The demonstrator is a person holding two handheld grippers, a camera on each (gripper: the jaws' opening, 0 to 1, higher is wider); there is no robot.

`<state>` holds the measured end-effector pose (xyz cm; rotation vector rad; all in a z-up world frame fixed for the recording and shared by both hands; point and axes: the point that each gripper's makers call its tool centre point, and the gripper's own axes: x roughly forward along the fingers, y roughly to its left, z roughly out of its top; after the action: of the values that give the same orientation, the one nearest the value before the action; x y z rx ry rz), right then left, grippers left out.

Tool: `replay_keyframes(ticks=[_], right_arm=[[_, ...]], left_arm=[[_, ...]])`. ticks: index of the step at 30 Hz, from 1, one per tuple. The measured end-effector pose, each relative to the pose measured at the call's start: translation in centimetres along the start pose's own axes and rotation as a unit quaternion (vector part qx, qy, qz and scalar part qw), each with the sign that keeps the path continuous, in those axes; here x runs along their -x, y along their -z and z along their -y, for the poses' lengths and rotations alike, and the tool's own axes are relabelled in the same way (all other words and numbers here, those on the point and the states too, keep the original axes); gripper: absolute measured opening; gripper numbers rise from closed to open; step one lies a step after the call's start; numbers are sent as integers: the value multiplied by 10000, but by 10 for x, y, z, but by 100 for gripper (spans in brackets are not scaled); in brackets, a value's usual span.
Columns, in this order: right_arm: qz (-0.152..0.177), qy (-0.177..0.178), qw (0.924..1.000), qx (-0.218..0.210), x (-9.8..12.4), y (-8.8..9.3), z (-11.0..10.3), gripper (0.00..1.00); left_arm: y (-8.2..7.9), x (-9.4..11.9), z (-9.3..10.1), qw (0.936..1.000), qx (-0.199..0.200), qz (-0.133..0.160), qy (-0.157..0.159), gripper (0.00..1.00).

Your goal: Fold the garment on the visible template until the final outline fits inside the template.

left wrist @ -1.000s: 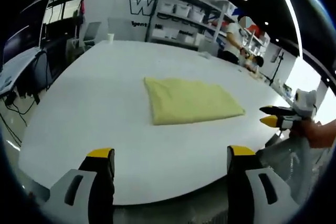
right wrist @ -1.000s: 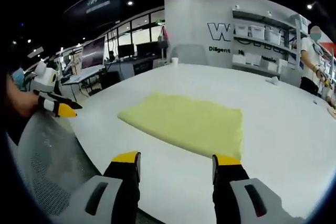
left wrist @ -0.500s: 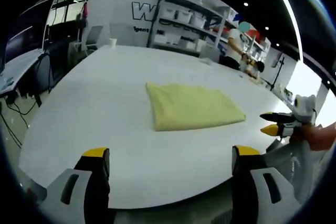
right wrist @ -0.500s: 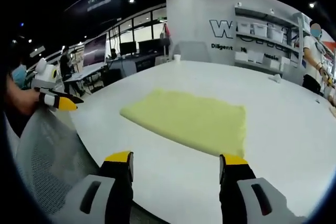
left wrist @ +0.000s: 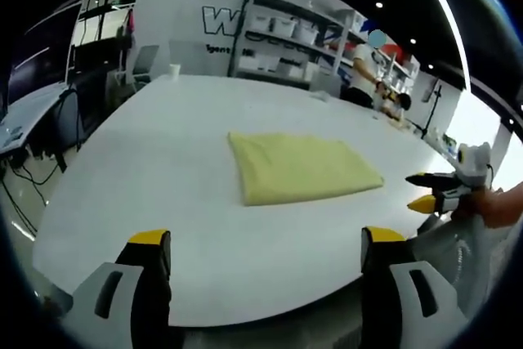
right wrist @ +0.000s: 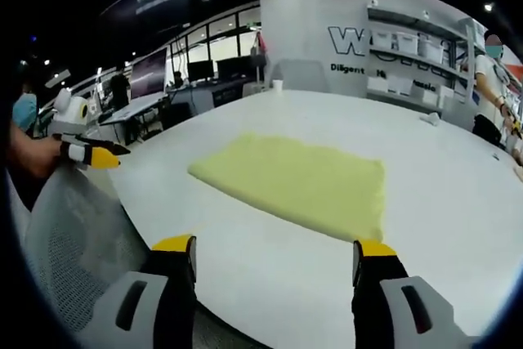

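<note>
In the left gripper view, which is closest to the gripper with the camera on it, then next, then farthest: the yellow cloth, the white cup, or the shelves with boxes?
From the left gripper, low in the left gripper view:
1. Yellow cloth, lying folded flat in the middle of the white table.
2. White cup, standing at the table's far edge, upper left.
3. Shelves with boxes, against the back wall beyond the table.

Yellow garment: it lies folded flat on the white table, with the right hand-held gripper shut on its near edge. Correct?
Not quite. The yellow garment does lie folded flat on the white table, but the right hand-held gripper is open and short of its near edge, as the right gripper view shows.
</note>
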<state>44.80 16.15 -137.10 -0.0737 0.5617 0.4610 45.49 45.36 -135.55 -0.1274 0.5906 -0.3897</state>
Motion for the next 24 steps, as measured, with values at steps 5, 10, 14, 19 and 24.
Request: replay_keyframes(ticks=[5, 10, 14, 19, 24], right_arm=[[-4, -18, 10000, -15, 0, 0, -1, 78], [-3, -35, 10000, -41, 0, 0, -1, 78], [-9, -21, 10000, -48, 0, 1, -1, 80], [24, 34, 9999, -91, 1, 0, 1, 81], [72, 76, 9999, -126, 1, -1, 3, 82]], left_arm=[[0, 0, 0, 10000, 11, 9, -17, 99], [0, 0, -1, 10000, -30, 10, -39, 99], [0, 1, 1, 10000, -62, 13, 13, 99], [1, 0, 2, 10000, -54, -15, 48, 99], [3, 0, 2, 10000, -17, -53, 50, 99]])
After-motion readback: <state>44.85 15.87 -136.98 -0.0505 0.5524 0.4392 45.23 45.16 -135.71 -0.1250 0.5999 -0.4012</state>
